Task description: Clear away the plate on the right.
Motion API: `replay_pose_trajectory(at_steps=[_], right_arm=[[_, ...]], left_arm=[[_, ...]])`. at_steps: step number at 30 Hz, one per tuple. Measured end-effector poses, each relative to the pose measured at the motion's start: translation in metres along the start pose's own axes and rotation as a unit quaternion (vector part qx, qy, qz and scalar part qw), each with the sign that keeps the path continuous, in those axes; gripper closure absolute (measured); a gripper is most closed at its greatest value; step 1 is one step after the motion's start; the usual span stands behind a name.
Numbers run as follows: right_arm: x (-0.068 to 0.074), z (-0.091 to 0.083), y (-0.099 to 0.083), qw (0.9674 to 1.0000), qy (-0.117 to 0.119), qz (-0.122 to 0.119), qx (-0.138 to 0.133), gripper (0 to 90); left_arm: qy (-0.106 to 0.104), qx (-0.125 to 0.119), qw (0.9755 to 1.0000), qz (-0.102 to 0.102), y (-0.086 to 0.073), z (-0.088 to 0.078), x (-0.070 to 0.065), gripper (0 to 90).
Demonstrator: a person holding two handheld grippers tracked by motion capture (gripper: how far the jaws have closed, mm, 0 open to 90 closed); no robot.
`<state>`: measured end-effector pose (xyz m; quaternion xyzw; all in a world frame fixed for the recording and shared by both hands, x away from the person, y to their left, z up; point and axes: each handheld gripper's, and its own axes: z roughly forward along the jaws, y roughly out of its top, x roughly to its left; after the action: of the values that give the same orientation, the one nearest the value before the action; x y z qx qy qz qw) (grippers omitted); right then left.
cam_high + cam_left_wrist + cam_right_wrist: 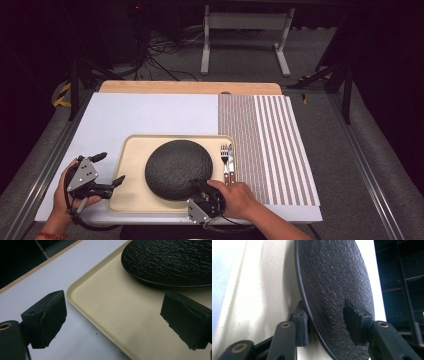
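While dark surrounds it | white table | striped mat

Bare white table behind the tray, open tray floor left of the black plate, fork and knife crowding its right rim

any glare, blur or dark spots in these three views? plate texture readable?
High view: table evenly lit, surroundings nearly black, the plate matte, texture coarse but readable. Left gripper view: fingers soft and out of focus, tray sharper, faint sheen on the plate. Right gripper view: plate grain crisp mid-frame, near fingers blurred, tray slightly washed out at left, background dark at right.
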<state>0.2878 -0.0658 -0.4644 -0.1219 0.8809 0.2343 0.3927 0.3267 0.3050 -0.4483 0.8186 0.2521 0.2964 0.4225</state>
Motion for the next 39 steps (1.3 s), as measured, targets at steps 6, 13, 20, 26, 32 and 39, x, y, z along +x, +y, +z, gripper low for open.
replay_pose_trajectory(at_steps=[6, 13, 20, 26, 32, 39], right_arm=[[-0.005, -0.003, -0.004, 0.9986, 0.019, 0.047, -0.015, 50.4], [-0.008, -0.005, -0.008, 0.9970, 0.027, 0.070, -0.019, 41.5], [-0.013, -0.007, -0.010, 0.9953, 0.039, 0.085, -0.023, 35.8], [-0.018, -0.012, -0.013, 0.9916, 0.055, 0.111, -0.038, 31.9], [-0.021, -0.015, -0.016, 0.9897, 0.068, 0.118, -0.044, 31.0], [-0.022, -0.017, -0.018, 0.9877, 0.080, 0.128, -0.043, 29.5]], left_arm=[[-0.003, 0.002, 1.0000, -0.001, 0.000, 0.001, -0.001, 7.6], [0.000, 0.003, 1.0000, 0.004, 0.001, 0.001, -0.001, 7.6], [-0.001, 0.002, 1.0000, -0.001, 0.000, 0.001, -0.001, 7.6], [0.001, 0.003, 1.0000, 0.002, 0.000, 0.001, -0.001, 7.6], [0.000, 0.002, 1.0000, 0.001, 0.000, 0.001, -0.001, 7.6], [0.001, 0.003, 1.0000, 0.003, 0.000, 0.000, -0.001, 7.6]])
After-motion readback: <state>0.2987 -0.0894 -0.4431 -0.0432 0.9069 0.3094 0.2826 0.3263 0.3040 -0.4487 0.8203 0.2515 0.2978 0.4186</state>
